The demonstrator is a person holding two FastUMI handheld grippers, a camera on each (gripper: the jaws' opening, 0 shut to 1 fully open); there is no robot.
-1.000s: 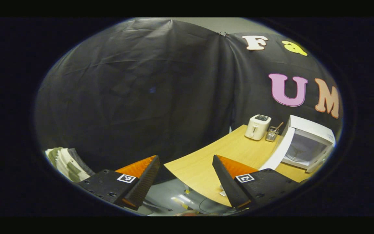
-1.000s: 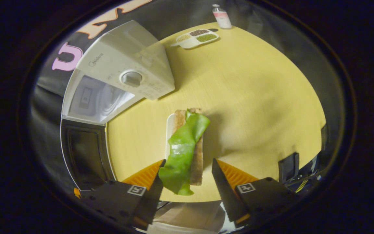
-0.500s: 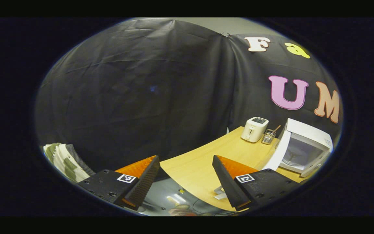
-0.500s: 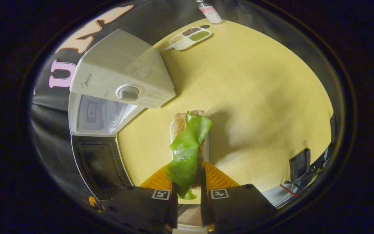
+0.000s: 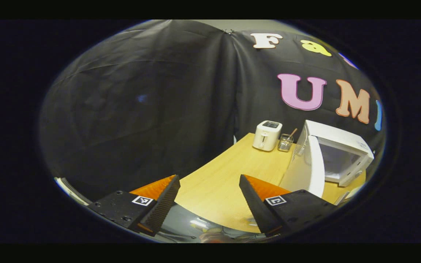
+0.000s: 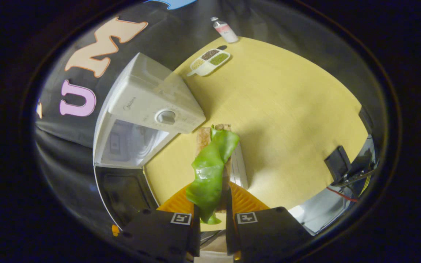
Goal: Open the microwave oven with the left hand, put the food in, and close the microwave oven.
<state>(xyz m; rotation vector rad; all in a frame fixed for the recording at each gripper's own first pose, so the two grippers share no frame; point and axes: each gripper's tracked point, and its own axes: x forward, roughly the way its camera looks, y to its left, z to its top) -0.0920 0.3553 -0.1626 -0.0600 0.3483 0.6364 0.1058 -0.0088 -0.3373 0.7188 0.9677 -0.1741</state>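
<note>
In the right gripper view my right gripper (image 6: 210,218) is shut on a sandwich: brown bread (image 6: 203,136) with a long green lettuce leaf (image 6: 209,170) draped over it. It hangs above the table, just left of a white plate (image 6: 239,168). The white microwave (image 6: 151,106) stands to the upper left, its cavity (image 6: 130,143) exposed and its dark-windowed door (image 6: 122,190) swung wide. In the left gripper view my left gripper (image 5: 208,204) is open and holds nothing, back from the table's near edge. The microwave (image 5: 342,153) is at the right, its door (image 5: 307,171) edge-on.
A white toaster (image 5: 267,135) and a small wire holder (image 5: 285,142) stand at the back of the wooden table (image 5: 228,171). A divided tray of grains (image 6: 208,62) and a bottle (image 6: 225,31) sit at the far side. A black device (image 6: 338,164) lies at the right edge.
My right gripper shut on the sandwich, then raised it off the plate and carried it closer to the microwave. My left gripper stayed open and turned toward the microwave.
</note>
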